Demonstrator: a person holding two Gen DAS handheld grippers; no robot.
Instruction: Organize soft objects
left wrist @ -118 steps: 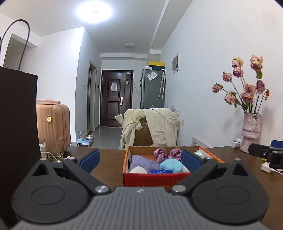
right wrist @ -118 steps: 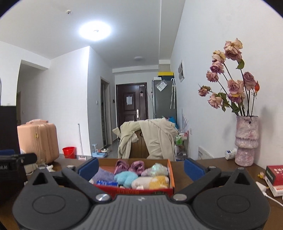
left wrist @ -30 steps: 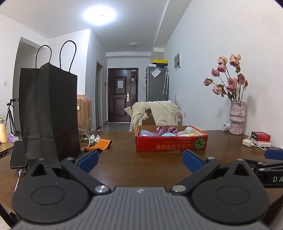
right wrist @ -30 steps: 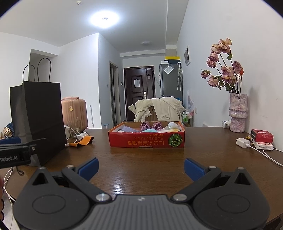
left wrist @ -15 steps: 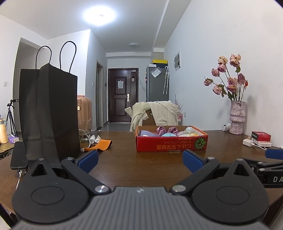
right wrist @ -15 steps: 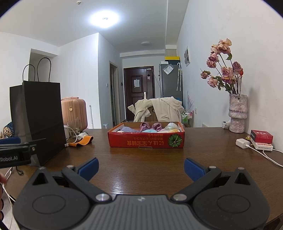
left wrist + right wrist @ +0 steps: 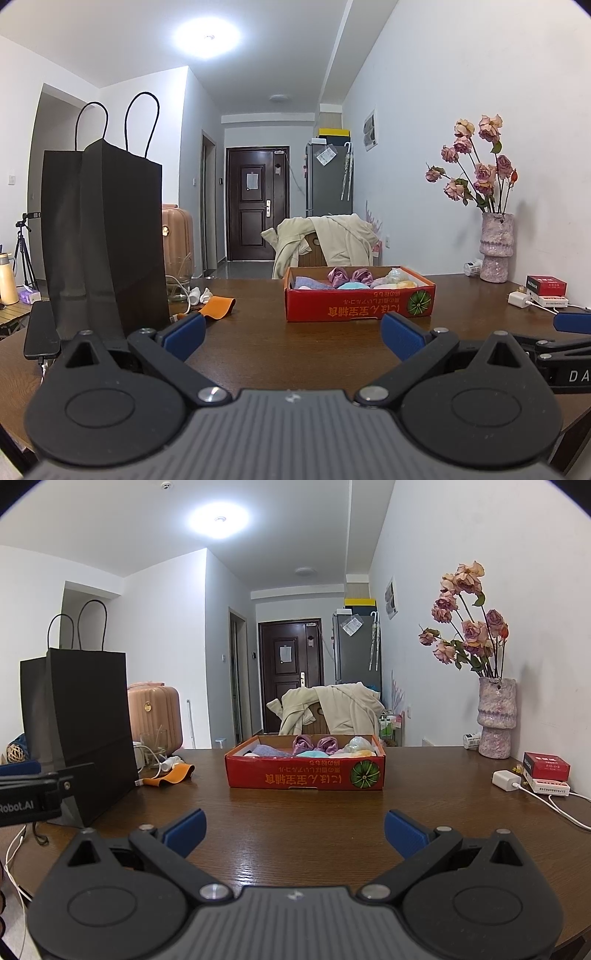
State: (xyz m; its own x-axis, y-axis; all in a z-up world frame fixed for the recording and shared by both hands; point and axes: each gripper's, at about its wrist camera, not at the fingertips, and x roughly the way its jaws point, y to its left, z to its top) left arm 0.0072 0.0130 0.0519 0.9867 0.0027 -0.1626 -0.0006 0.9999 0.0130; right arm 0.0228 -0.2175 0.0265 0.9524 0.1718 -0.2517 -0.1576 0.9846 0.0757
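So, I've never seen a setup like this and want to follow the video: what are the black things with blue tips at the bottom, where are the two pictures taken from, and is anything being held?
There is no robot. A person holds a hand tool in each hand, each with two fingers and a wide-angle camera looking along them. One picture is from the left gripper, the other from the right gripper. The blue tips are the finger pads. Both grippers are open and hold nothing.

Ahead is a brown table. On it stand a red box filled with soft items, a black bag at the left, and a vase of flowers, a small red carton and a white charger at the right. An orange strap lies beside the bag.
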